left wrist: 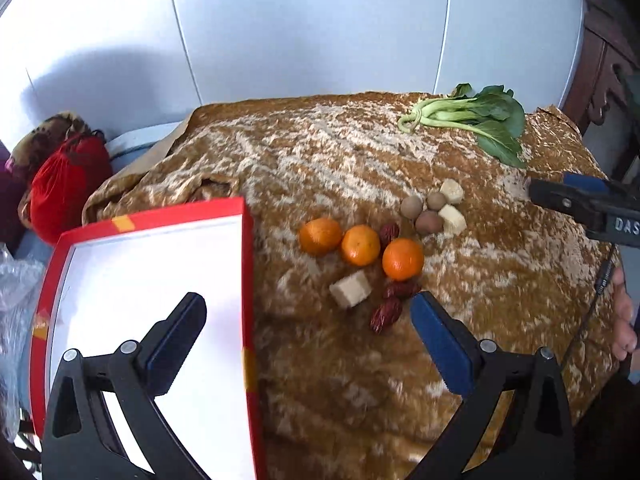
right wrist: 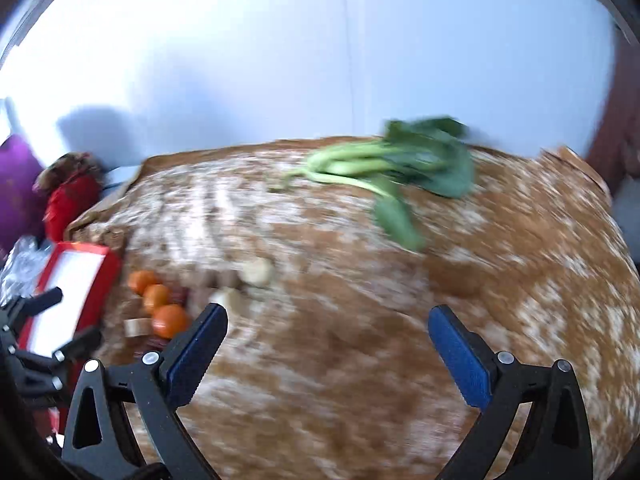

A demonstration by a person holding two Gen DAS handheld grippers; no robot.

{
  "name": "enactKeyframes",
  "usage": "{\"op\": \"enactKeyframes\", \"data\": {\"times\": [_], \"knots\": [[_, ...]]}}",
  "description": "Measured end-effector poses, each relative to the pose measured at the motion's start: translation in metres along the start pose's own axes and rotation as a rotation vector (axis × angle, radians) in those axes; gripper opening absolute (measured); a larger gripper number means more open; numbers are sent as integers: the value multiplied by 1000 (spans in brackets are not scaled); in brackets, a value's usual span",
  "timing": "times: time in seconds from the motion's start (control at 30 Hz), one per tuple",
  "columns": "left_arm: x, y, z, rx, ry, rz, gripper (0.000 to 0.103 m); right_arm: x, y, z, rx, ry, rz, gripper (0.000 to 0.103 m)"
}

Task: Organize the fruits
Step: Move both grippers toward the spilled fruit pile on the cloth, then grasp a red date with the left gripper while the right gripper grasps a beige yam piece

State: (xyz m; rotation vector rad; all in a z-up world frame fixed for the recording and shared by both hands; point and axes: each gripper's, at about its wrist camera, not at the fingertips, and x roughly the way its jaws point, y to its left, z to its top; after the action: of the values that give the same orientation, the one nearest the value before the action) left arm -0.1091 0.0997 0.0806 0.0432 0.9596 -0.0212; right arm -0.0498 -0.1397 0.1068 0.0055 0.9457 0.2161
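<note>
Surface: table draped in a brown-and-cream mottled cloth (left wrist: 360, 380), rumpled at its 10 o'clock corner; pale blue-white panelled wall (left wrist: 300, 28) behind; dark carved wooden furniture (left wrist: 604, 76) at 2 o'clock of the left wrist view.

Container: red box (left wrist: 250, 280) with white interior, at 8 o'clock on the cloth, nothing in it.

Fruit: three oranges (left wrist: 360, 245) in a slanting row just right of the box; three red dates (left wrist: 385, 314), one tucked between the oranges, two touching at 6 o'clock of them; three small brown round fruits (left wrist: 429, 222) clustered at 2 o'clock of the oranges.

Other items: three pale cubes (left wrist: 351, 289), one below the oranges, two beside the round fruits; bok choy (left wrist: 476, 118) lying flat at the far 1 o'clock edge, well apart from the fruit.

Off-table, 9 o'clock: red fabric bag (left wrist: 68, 188); crinkled clear plastic (left wrist: 16, 280).

Left gripper (left wrist: 308, 312): tongs spread wide, holding nothing, one finger over the box, the other beside the dates.

Right gripper (right wrist: 328, 320): tongs spread wide, holding nothing, over bare cloth; that view is blurred.
</note>
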Motion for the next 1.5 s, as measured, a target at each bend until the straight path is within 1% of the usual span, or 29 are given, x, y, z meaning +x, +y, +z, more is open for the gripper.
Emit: {"op": "enactKeyframes", "data": {"times": [0.07, 0.1, 0.17, 0.23, 0.3, 0.33, 0.4, 0.43, 0.47, 0.5, 0.53, 0.6, 0.63, 0.67, 0.77, 0.8, 0.83, 0.9, 0.93, 0.97, 1.03, 1.07, 1.13, 1.2, 1.23, 1.33, 1.4, 1.47, 1.5], "knots": [[0, -2, -6, 9, 10, -20, 103, 10, 23, 5, -69, 42, 59, 101], [2, -6, -9, 29, 22, -33, 103, 14, 33, 6, -111, 64, 78, 101], [11, -15, -10, 63, 45, -60, 103, 21, 47, 4, -183, 107, 96, 101], [17, -22, -13, 84, 60, -68, 103, 28, 51, 5, -220, 126, 93, 101], [23, -26, -12, 109, 78, -59, 99, 37, 52, 7, -261, 136, 97, 101], [27, -29, -10, 115, 91, -74, 93, 42, 51, 9, -281, 147, 103, 100], [36, -33, -6, 110, 120, -112, 91, 51, 50, 8, -306, 172, 116, 100], [40, -35, -5, 114, 131, -120, 86, 57, 51, 7, -314, 196, 126, 99], [44, -39, -4, 120, 145, -131, 78, 62, 50, 8, -316, 220, 135, 98], [46, -40, -3, 122, 155, -142, 75, 66, 51, 8, -314, 239, 145, 95], [48, -43, -2, 124, 163, -157, 72, 69, 52, 8, -309, 253, 152, 92], [50, -45, -2, 130, 166, -159, 69, 73, 54, 8, -302, 272, 158, 92], [54, -46, -2, 132, 176, -149, 64, 72, 54, 8, -302, 272, 158, 92], [57, -45, -2, 128, 191, -140, 57, 72, 55, 7, -300, 271, 161, 91], [68, -39, -4, 94, 234, -157, 43, 73, 55, 7, -282, 279, 171, 91], [69, -38, -4, 88, 235, -158, 42, 74, 55, 7, -272, 286, 172, 89], [70, -37, -4, 81, 228, -157, 41, 77, 55, 7, -263, 292, 172, 86], [70, -35, -2, 55, 223, -165, 36, 81, 55, 8, -238, 311, 185, 82], [71, -33, -2, 40, 220, -177, 32, 82, 55, 8, -231, 316, 189, 82], [71, -33, -1, 33, 219, -178, 31, 83, 57, 7, -228, 318, 188, 82], [72, -36, -1, 42, 220, -174, 30, 85, 61, 6, -230, 322, 188, 80], [71, -37, -1, 49, 217, -177, 25, 85, 63, 6, -229, 324, 196, 79], [70, -37, -1, 52, 218, -195, 22, 88, 67, 4, -229, 335, 202, 77], [69, -36, -2, 60, 217, -198, 20, 93, 70, 1, -245, 347, 182, 74], [69, -35, -2, 61, 217, -202, 17, 96, 71, -1, -252, 353, 174, 72], [68, -33, -1, 54, 209, -223, 17, 104, 68, -5, -240, 373, 168, 69], [67, -31, -2, 54, 206, -228, 17, 105, 65, -4, -226, 367, 168, 67], [66, -31, -3, 57, 203, -232, 17, 105, 64, -3, -220, 365, 168, 64], [65, -31, -4, 56, 203, -234, 17, 106, 64, -3, -222, 366, 159, 60]]}}
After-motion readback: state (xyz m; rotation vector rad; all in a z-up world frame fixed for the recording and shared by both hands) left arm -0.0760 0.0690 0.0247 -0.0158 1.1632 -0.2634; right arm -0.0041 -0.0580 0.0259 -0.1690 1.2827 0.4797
